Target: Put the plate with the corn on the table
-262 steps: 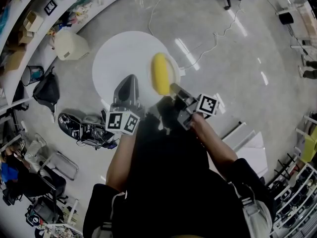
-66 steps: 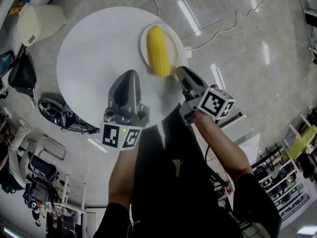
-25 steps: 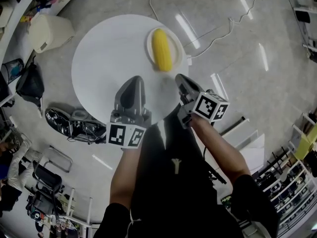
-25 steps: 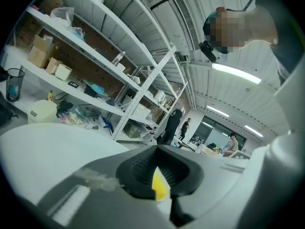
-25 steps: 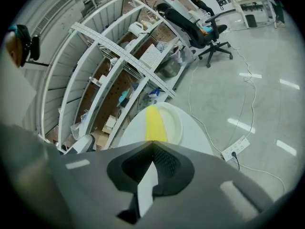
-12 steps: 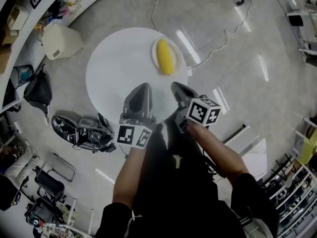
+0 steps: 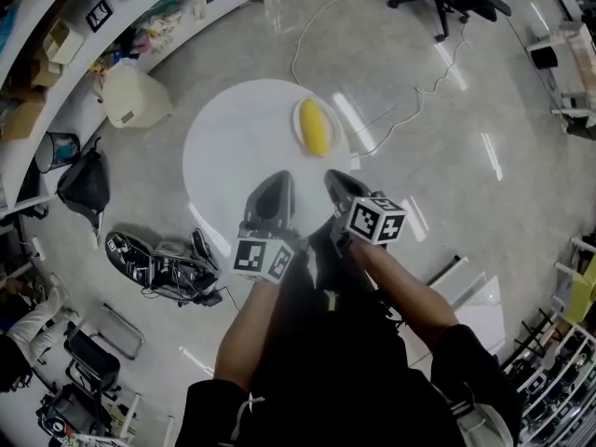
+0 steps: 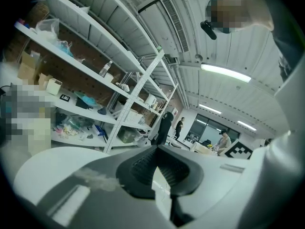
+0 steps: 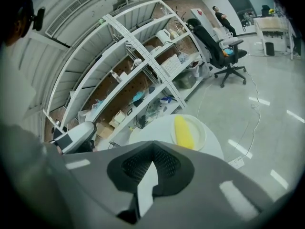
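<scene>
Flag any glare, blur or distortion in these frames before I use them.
Head view: strong fisheye bending at the edges, light streaks glaring on the floor right of the table; corn small but sharp. Left gripper view: dark vignette corners, mosaic patches, a bright ceiling light. Right gripper view: same vignette, floor reflections, corn and plate clear.

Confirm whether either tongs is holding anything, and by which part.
Nothing held: left tongs and right tongs are shut, empty; the plate with the corn sits on the table.
</scene>
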The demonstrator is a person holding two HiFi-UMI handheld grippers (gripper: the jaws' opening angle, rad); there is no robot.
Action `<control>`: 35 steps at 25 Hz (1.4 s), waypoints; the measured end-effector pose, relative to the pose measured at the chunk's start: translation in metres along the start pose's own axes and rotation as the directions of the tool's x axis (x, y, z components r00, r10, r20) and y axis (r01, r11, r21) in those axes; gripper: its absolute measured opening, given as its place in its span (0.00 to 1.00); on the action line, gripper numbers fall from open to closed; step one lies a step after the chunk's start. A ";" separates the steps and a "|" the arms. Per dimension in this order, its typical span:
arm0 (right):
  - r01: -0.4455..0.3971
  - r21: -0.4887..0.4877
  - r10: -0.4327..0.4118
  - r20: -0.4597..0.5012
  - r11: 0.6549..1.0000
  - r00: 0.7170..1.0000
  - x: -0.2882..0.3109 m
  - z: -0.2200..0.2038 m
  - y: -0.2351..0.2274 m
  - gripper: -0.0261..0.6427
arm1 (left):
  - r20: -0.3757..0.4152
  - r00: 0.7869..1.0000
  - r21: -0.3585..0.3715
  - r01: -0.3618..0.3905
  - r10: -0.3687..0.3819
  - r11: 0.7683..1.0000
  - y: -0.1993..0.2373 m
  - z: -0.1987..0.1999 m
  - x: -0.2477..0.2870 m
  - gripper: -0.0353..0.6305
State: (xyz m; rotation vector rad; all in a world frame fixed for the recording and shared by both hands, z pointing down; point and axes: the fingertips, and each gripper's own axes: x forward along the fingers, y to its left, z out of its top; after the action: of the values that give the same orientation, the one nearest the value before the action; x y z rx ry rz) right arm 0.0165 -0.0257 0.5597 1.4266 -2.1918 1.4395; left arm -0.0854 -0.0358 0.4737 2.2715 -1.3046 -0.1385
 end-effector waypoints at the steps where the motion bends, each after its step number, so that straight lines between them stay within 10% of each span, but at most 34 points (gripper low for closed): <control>1: 0.002 -0.010 -0.002 0.003 1.000 1.000 -0.002 0.001 0.003 0.05 | -0.002 1.000 0.005 0.004 -0.004 1.000 -0.002 0.002 -0.003 0.06; 35: 0.074 -0.316 -0.012 0.194 0.946 0.981 -0.105 0.025 0.120 0.05 | -0.002 0.998 0.141 0.061 -0.061 0.988 -0.075 0.073 -0.087 0.06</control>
State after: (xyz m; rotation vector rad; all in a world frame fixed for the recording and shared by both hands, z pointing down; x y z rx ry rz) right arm -0.0118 0.0308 0.4106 1.5324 -2.3535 0.9060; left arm -0.0977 0.0393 0.3606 2.4316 -1.2827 -0.0719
